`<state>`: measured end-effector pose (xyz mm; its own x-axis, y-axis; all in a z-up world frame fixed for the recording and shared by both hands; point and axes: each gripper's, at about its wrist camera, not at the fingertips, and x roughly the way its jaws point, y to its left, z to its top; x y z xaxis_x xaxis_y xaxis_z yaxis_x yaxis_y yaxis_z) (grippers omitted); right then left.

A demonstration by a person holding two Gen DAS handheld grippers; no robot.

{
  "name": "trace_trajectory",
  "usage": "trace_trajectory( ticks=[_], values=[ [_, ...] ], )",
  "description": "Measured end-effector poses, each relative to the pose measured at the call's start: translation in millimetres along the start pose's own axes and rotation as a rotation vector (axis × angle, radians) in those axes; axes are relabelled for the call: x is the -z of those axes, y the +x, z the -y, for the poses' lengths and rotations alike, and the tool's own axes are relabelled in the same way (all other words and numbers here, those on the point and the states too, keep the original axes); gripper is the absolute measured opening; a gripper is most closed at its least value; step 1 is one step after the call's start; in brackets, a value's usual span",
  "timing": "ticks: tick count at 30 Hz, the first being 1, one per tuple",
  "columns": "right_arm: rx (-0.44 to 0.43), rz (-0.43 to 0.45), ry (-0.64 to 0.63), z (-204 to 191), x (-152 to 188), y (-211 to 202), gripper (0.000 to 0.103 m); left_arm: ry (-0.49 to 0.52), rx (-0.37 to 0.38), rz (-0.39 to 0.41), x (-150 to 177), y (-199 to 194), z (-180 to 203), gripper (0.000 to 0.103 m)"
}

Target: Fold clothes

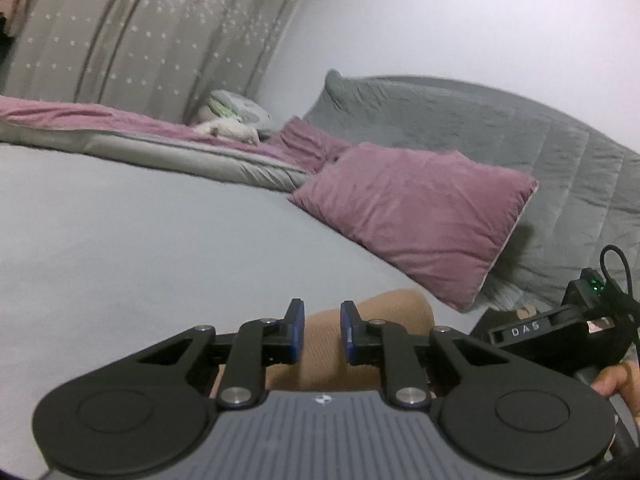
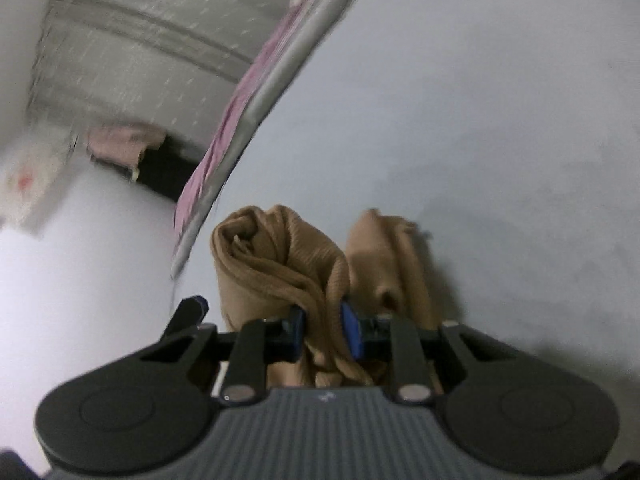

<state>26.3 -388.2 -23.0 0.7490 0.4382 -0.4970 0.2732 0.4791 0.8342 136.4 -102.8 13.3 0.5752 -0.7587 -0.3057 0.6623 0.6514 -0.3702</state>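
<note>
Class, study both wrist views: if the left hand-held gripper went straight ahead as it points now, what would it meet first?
Probably the tan garment lying just beyond the left hand-held gripper; past it lies bare bed sheet, though depth is hard to judge.

Right tongs [image 2: 323, 334] pinching bunched tan garment [image 2: 280, 256], pale bedsheet [image 2: 480, 120] beneath, pink-grey quilt edge [image 2: 240, 112] behind

bed [image 1: 120, 220]: pale sheet | tan garment [image 2: 280, 264]: bunched on it, at right hand-held gripper [image 2: 323, 334] | mauve pillow [image 1: 412, 208], folded quilt [image 1: 160, 144]: beyond left hand-held gripper [image 1: 322, 334]
</note>
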Motion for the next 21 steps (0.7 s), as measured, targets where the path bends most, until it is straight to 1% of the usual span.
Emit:
trace_trajectory(
  ticks=[3,6,7,8,9,10,11,12,13,15,17,18,20,21],
  values=[
    [-0.014,-0.004,0.076,17,-9,3,0.020,0.002,0.006,-0.015,6,12,2,0.016],
    [-0.015,-0.011,0.118,30,-18,12,0.022,0.029,-0.037,-0.057,12,29,6,0.014],
    [-0.022,-0.012,0.124,33,-19,15,0.024,0.041,-0.053,-0.074,14,35,8,0.014],
    [-0.021,-0.012,0.118,34,-19,18,0.030,0.047,-0.064,-0.088,16,41,9,0.013],
    [-0.008,-0.002,0.096,31,-19,17,0.031,0.049,-0.072,-0.099,18,46,10,0.012],
    [0.008,0.008,0.071,28,-20,16,0.038,0.050,-0.081,-0.108,21,51,10,0.012],
    [0.024,0.042,0.032,21,-20,9,0.050,0.057,-0.090,-0.114,23,55,12,0.012],
    [0.041,0.079,-0.009,14,-21,2,0.052,0.067,-0.098,-0.120,25,58,14,0.011],
    [0.057,0.116,-0.050,7,-21,-6,0.052,0.080,-0.107,-0.124,26,61,17,0.011],
    [0.090,0.198,-0.174,-15,-18,-18,0.049,0.114,-0.126,-0.135,28,65,23,0.011],
    [0.117,0.264,-0.326,-41,-11,-24,0.034,0.129,-0.140,-0.147,26,69,27,0.011],
    [0.131,0.276,-0.406,-53,-6,-19,0.031,0.133,-0.145,-0.152,26,70,28,0.011],
    [0.155,0.288,-0.553,-73,6,-5,0.021,0.141,-0.153,-0.155,26,71,29,0.011],
    [0.164,0.290,-0.617,-80,13,4,0.020,0.149,-0.155,-0.153,27,71,30,0.011]
  ],
)
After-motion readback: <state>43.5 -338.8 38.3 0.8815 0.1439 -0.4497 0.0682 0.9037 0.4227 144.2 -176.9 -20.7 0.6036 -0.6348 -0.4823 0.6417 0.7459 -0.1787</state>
